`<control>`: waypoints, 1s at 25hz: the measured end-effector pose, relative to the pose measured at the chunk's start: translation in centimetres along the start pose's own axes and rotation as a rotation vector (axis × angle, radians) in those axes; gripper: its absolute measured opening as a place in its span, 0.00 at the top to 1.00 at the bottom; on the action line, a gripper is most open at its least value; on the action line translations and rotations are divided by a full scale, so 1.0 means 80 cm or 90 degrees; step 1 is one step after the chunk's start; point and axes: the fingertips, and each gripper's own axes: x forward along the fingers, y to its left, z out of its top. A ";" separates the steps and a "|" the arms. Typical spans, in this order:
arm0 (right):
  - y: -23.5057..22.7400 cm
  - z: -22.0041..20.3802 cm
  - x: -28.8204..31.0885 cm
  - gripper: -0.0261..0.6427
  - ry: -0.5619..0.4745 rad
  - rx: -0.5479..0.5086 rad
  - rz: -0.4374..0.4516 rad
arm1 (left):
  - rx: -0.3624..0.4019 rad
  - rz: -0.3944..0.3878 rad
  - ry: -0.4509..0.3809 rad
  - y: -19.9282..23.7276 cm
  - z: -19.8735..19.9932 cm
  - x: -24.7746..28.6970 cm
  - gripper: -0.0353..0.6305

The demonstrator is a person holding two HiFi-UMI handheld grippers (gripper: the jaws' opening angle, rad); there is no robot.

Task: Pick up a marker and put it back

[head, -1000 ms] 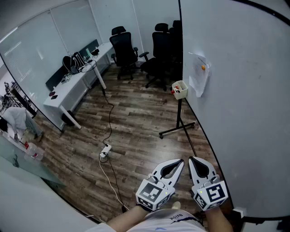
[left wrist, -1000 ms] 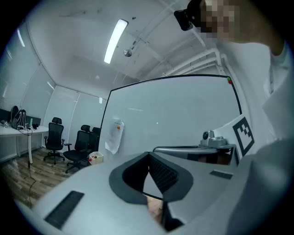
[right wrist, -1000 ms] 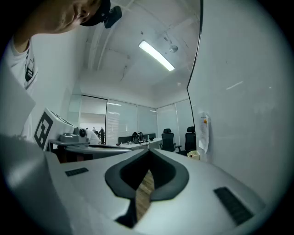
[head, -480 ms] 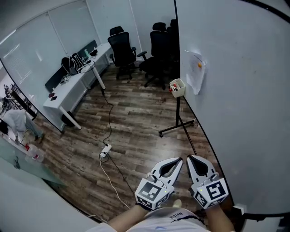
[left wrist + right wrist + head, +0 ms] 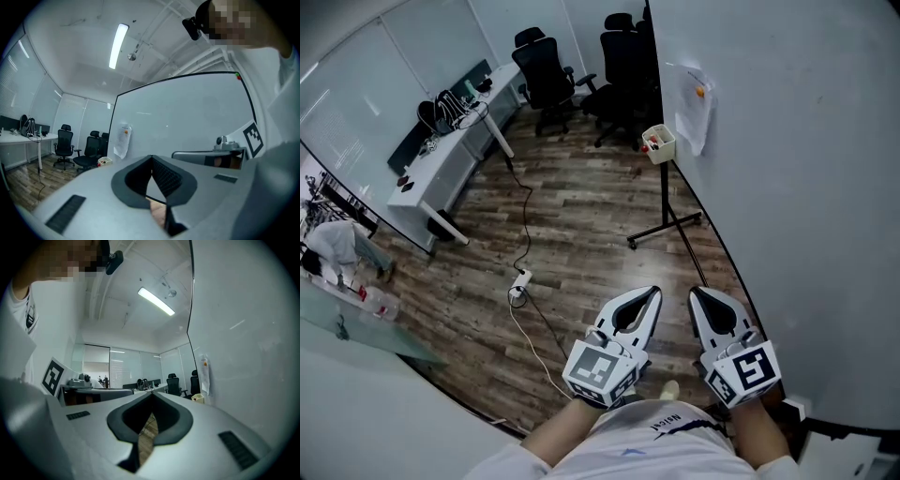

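Left gripper [image 5: 651, 294] and right gripper [image 5: 700, 295] both shut, empty; marker cup [image 5: 659, 142] well ahead, neither claw clearly nearer.

My left gripper [image 5: 652, 293] and right gripper [image 5: 697, 293] make two. One whiteboard [image 5: 797, 187] bears one paper [image 5: 689, 114]; by it one basket [image 5: 664, 150], three chairs [image 5: 540, 77]; opposite it one desk [image 5: 431, 185].

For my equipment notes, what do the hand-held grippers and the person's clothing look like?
The left hand-held gripper and right hand-held gripper are white pointed shells with black pads, each carrying a cube of black-and-white square markers. The person wears a white top.
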 end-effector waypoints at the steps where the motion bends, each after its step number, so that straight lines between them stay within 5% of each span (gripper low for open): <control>1: -0.002 -0.002 -0.003 0.94 0.001 0.003 0.003 | -0.001 0.008 0.000 0.000 -0.001 0.000 0.93; 13: -0.032 -0.023 0.019 0.94 0.017 0.021 0.018 | -0.002 0.012 0.021 0.000 -0.026 0.035 0.93; 25: -0.068 -0.026 0.177 0.94 0.032 0.002 -0.024 | 0.005 -0.040 0.013 0.140 -0.012 0.115 0.93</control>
